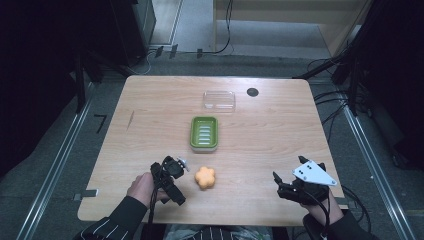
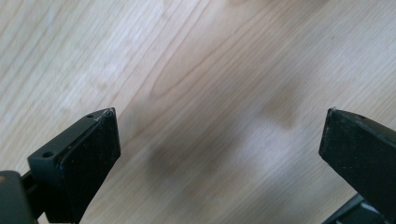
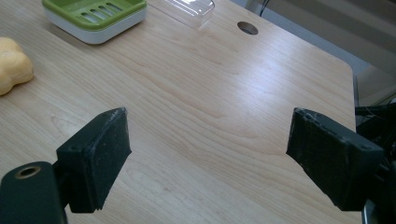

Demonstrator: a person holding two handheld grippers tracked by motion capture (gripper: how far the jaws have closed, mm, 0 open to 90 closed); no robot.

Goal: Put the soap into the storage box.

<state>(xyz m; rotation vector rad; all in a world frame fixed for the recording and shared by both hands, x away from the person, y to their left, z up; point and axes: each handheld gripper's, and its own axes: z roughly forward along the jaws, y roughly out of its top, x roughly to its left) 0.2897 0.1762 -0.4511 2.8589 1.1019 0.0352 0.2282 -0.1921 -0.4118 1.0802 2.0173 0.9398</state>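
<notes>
Two grippers sit at the near edge of the wooden table (image 1: 150, 100) in the high view, each in a person's hand. The left gripper (image 1: 184, 165) points toward the orange flower-shaped soap (image 1: 205, 178), which lies flat just beyond its fingertips, apart from them. Farther out from those tips stands the green soap dish (image 1: 204, 133) with its slotted insert upward, and beyond that the clear lid (image 1: 219, 100), set aside and leaving the dish open to receive the soap. The right gripper (image 1: 278, 181), under its grey three-cornered plate, rests well apart from all three items, in my judgement kept clear of the working side.

Left gripper view: the left gripper (image 2: 219, 135) has its jaws spread wide, with bare wood and soft shadows between the fingers (image 2: 93, 154). Nothing is held. The camera looks down at close range on the table, consistent with a low approach before a grasp.

Right gripper view: the right gripper (image 3: 208, 154) likewise stands wide open and empty. Beyond the left-hand finger (image 3: 100, 149) of that view the soap (image 3: 13, 63) lies at the frame edge; the dish (image 3: 93, 16) and lid (image 3: 187, 7) sit farther ahead, with a cable hole (image 3: 247, 28) past them.

Assessment: pickup of the soap is not yet begun.
</notes>
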